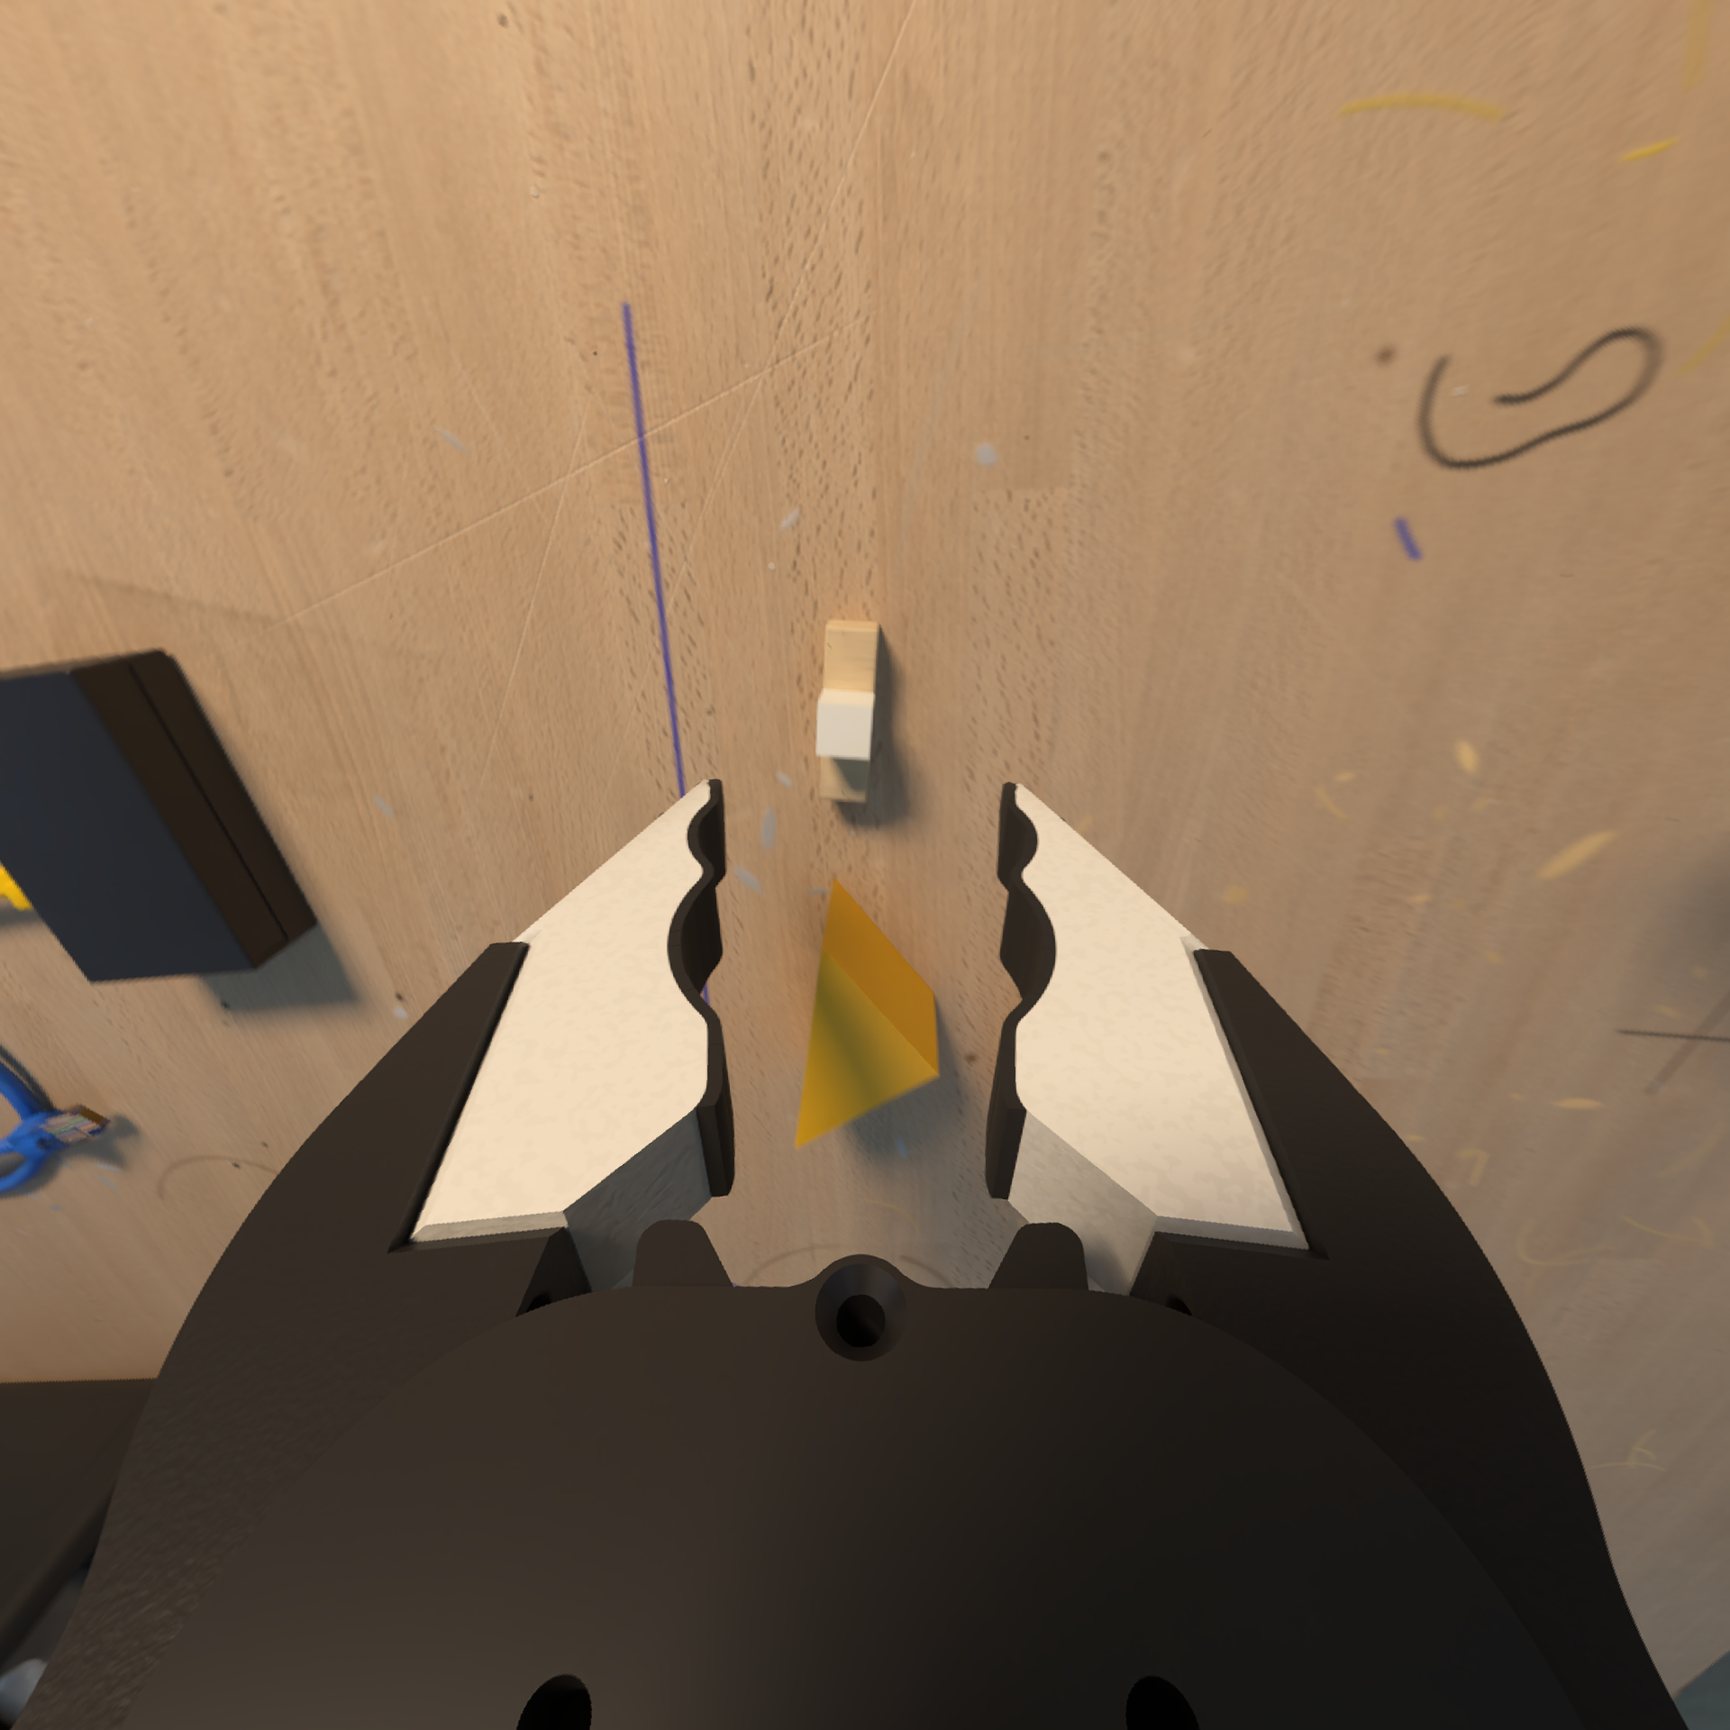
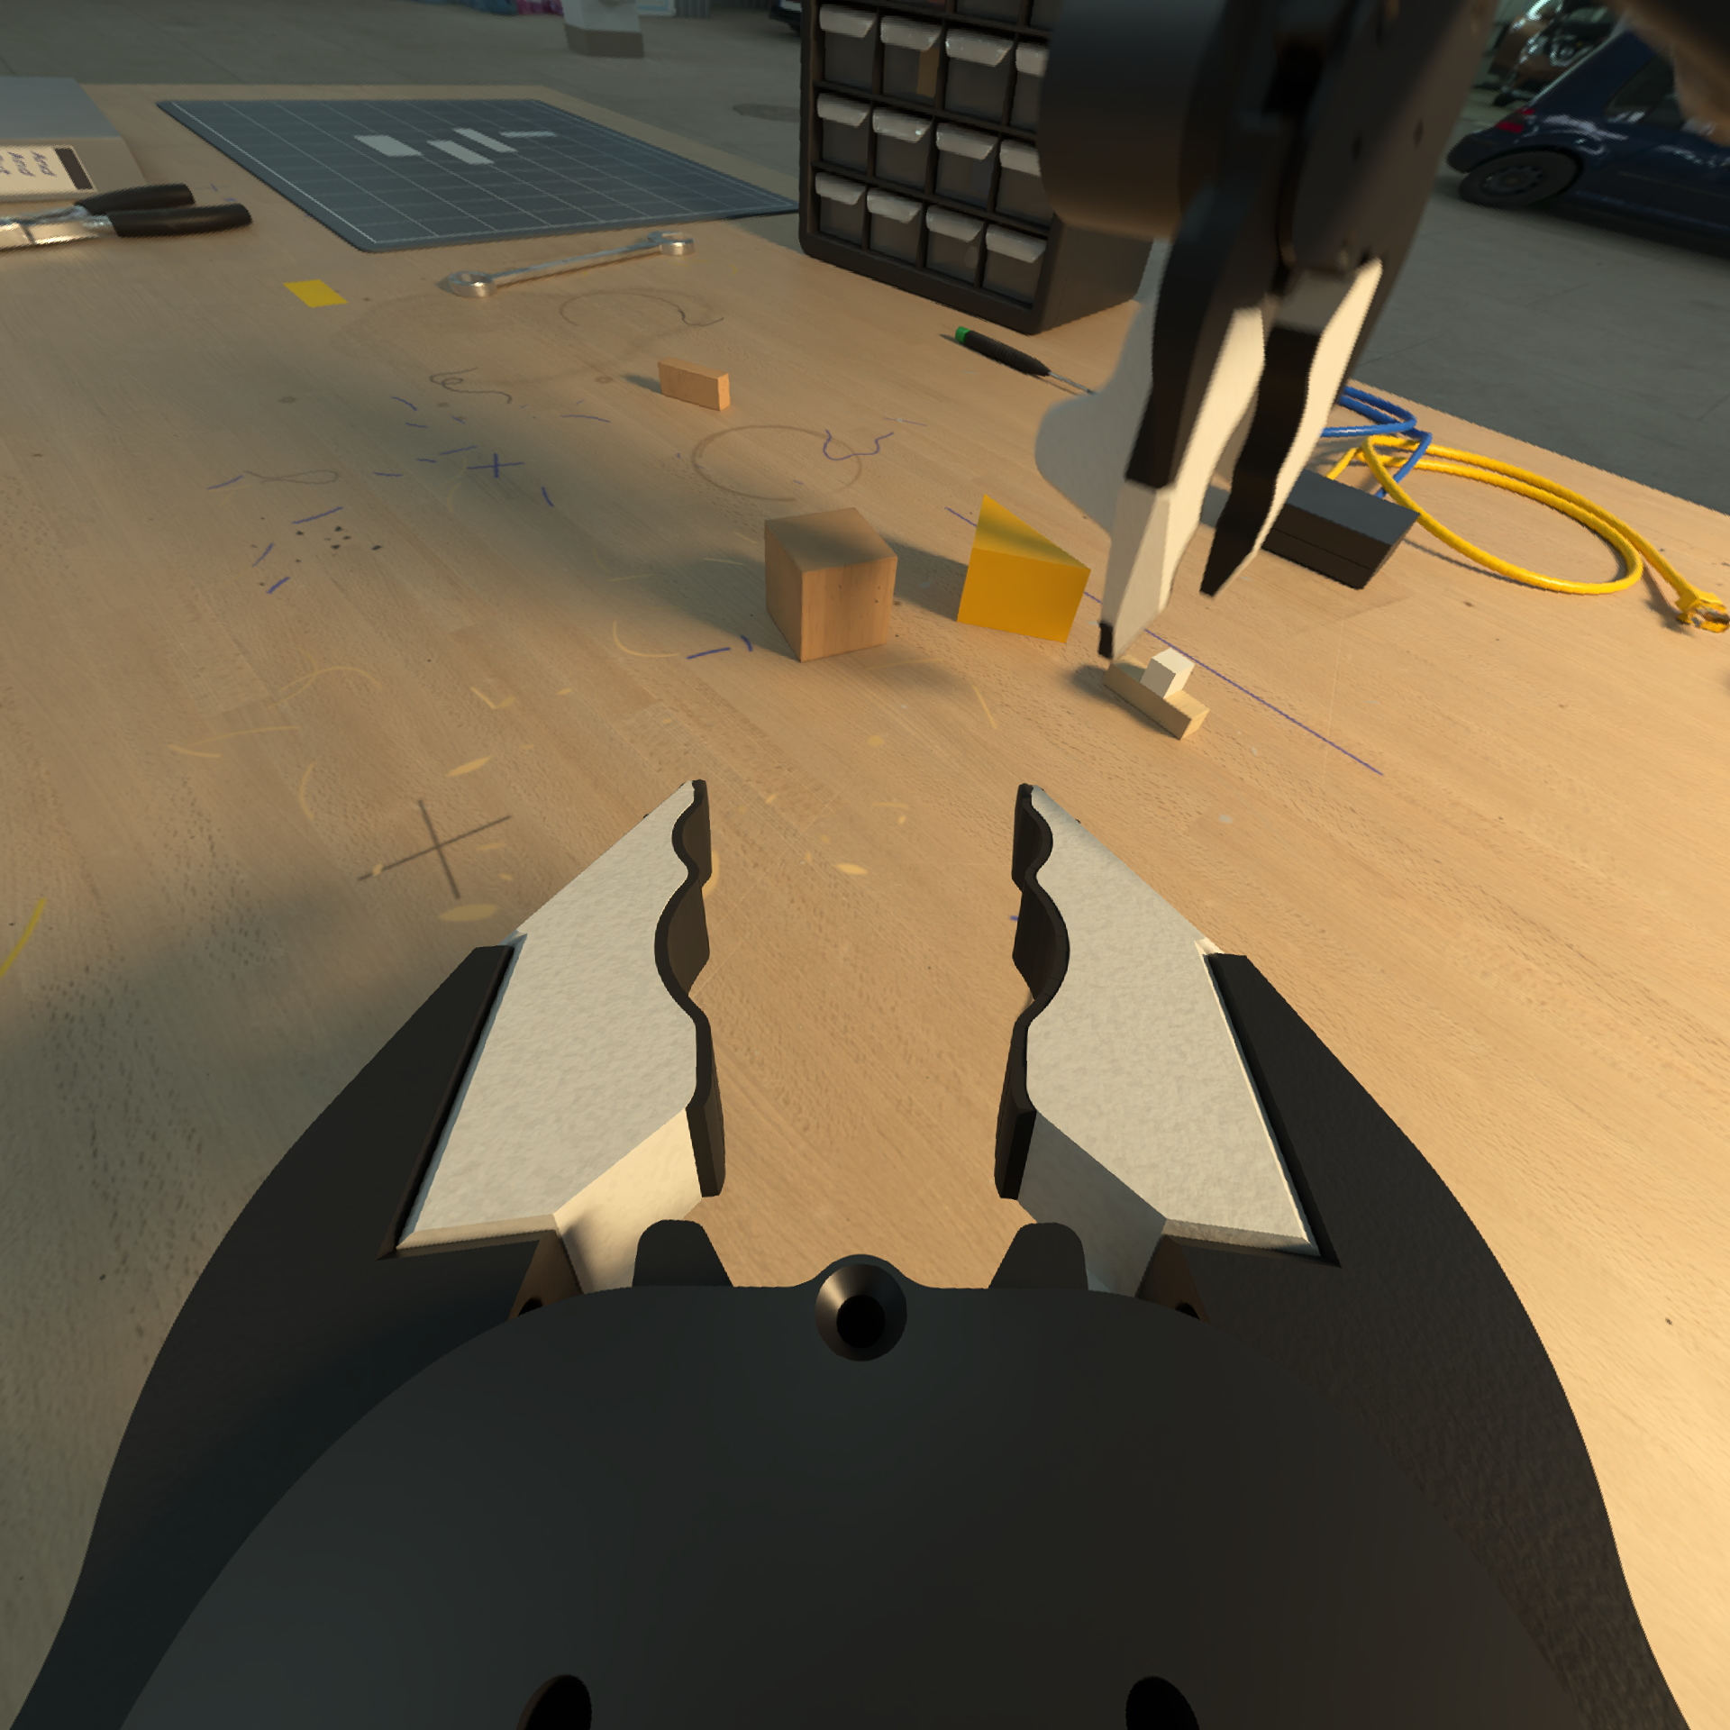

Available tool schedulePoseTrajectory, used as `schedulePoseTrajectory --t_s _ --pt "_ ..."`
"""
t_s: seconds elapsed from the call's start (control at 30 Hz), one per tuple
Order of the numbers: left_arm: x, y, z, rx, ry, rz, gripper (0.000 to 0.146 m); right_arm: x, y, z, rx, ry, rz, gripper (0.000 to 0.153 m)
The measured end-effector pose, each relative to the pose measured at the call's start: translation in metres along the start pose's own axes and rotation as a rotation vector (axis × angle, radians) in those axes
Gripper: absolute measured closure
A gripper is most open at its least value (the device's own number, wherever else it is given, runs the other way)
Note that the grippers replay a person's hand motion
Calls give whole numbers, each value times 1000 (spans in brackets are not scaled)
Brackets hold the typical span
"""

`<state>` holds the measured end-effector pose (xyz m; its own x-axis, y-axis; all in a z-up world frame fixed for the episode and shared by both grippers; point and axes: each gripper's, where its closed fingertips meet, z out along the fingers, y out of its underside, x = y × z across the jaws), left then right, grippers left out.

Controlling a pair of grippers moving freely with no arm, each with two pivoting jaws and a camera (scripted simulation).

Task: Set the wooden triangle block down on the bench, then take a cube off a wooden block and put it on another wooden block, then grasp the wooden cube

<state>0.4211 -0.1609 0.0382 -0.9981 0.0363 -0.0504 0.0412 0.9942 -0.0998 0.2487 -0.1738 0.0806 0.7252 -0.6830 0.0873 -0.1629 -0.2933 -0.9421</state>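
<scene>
The yellow triangle block (image 1: 866,1020) (image 2: 1020,585) rests on the bench. My left gripper (image 1: 861,796) is open above it, looking straight down, and shows in the right wrist view (image 2: 1170,608) hovering above the bench. A small white cube (image 1: 844,723) (image 2: 1168,670) sits on a flat wooden block (image 1: 850,711) (image 2: 1156,702) just beyond. The wooden cube (image 2: 828,582) stands left of the triangle. A second flat wooden block (image 2: 694,384) lies farther back. My right gripper (image 2: 861,796) is open and empty, low over the bench, well short of the blocks.
A dark box (image 1: 140,814) (image 2: 1329,538) and blue and yellow cables (image 2: 1498,505) lie beside the blocks. A drawer cabinet (image 2: 936,159), a screwdriver (image 2: 1002,354), a wrench (image 2: 571,264), a cutting mat (image 2: 468,168) and pliers (image 2: 131,220) lie at the back.
</scene>
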Motion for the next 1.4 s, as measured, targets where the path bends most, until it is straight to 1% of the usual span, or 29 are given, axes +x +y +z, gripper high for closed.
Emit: schedulePoseTrajectory --t_s 0.07,0.13,0.23,0.3,0.37,0.47,0.53,0.63,0.7,0.77,0.87,0.97,1.03,1.1,1.23,1.3,1.33,1.4 --pt "5 4 -19 54 11 -28 80 2 2 -1 -9 11 -2 87" --pt "13 14 -42 120 3 -39 78 5 5 -1 -27 23 0 87" --pt "29 40 -71 202 -30 -35 74 9 12 -1 -73 39 -10 87" --pt "46 62 -78 221 -9 -23 71 9 15 0 -97 44 -20 87" --pt "65 86 -71 195 30 11 67 8 17 2 -110 40 -31 87" --pt "77 116 -46 110 23 67 60 6 18 3 -124 38 -43 87" --pt "78 123 -32 94 12 80 55 6 19 4 -134 33 -39 87" --pt "73 116 -23 150 -12 139 53 7 20 5 -136 29 -27 87" --pt "68 110 -18 156 -30 175 56 7 20 4 -131 27 -20 87" --pt "65 109 -11 119 -18 202 59 8 19 4 -126 22 -10 87" --pt "66 112 1 49 7 252 71 8 19 3 -122 14 5 87" --pt "69 112 8 40 39 266 78 8 19 3 -118 3 12 87" --pt "70 114 8 47 48 262 86 8 19 3 -120 -3 13 87" --pt "73 117 7 44 59 254 99 6 19 4 -124 -11 11 87" --pt "82 121 6 43 29 237 99 3 18 6 -118 -32 2 88" --pt "85 121 6 46 21 230 99 1 8 10 -70 -53 1 95" --pt "85 121 6 47 23 225 99 0 1 14 -38 -77 -2 102" --pt "85 121 6 48 25 224 99 -5 -13 26 -7 -140 -17 123"
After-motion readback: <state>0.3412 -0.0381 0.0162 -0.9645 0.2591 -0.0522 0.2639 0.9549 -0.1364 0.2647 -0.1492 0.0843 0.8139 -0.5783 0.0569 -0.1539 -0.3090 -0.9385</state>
